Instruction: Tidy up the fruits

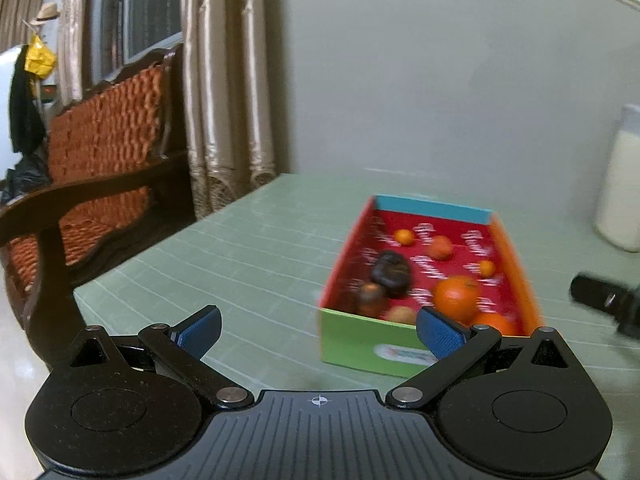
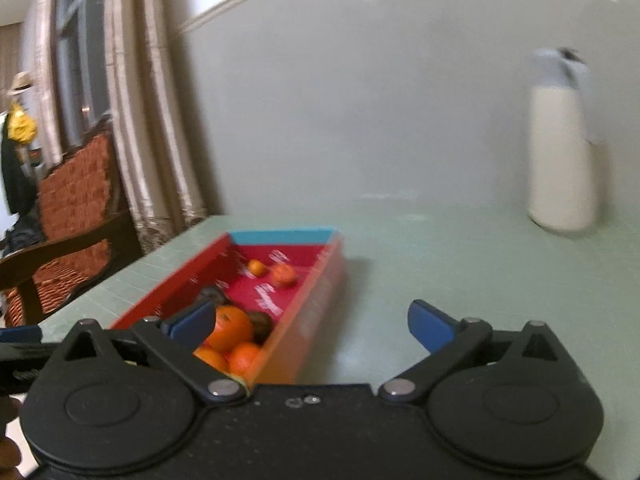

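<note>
A colourful open cardboard box (image 1: 356, 338) with a red inside stands on the green table (image 1: 240, 256). It holds several oranges, such as a large orange (image 1: 456, 296), and a dark fruit (image 1: 390, 274). My left gripper (image 1: 318, 330) is open and empty, hovering in front of the box's green near wall. In the right wrist view the same box (image 2: 312, 316) lies ahead to the left with a large orange (image 2: 230, 328) in it. My right gripper (image 2: 312, 322) is open and empty, over the box's right wall.
A white bottle (image 2: 562, 152) stands at the back right against the wall; it also shows in the left wrist view (image 1: 622, 184). A wooden chair with orange cushions (image 1: 92, 160) and curtains (image 1: 224, 80) are to the left of the table.
</note>
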Demonstrator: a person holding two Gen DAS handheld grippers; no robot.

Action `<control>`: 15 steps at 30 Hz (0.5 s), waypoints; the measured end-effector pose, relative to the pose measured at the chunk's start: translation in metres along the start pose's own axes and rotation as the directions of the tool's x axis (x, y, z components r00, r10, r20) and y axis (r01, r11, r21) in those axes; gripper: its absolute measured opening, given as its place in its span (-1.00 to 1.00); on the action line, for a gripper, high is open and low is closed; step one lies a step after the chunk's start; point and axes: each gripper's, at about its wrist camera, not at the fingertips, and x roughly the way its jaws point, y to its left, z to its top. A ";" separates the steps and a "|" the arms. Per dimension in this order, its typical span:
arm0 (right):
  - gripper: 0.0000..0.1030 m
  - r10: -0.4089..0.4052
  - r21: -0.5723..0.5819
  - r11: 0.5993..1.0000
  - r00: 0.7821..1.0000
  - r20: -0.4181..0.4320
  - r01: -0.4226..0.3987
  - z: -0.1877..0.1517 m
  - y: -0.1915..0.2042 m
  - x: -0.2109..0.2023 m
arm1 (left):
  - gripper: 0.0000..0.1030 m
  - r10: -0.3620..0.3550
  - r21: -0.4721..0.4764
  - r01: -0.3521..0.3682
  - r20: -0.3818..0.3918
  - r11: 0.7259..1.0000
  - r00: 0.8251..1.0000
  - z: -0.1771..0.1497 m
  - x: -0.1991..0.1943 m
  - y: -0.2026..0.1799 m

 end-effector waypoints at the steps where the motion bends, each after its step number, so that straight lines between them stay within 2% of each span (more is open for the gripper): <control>1: 1.00 -0.012 0.018 1.000 1.000 -0.012 0.013 -0.003 -0.004 -0.006 | 0.99 -0.014 0.000 0.014 -0.005 1.000 1.000 0.001 -0.008 -0.003; 6: 1.00 -0.045 0.047 0.998 0.999 -0.023 0.046 -0.015 -0.012 -0.043 | 0.99 -0.044 0.024 0.044 0.011 0.999 0.999 0.007 -0.042 -0.013; 15: 1.00 -0.076 0.048 0.996 0.997 0.034 0.075 -0.014 -0.009 -0.100 | 1.00 -0.119 0.034 0.119 0.010 0.992 0.993 0.010 -0.085 -0.017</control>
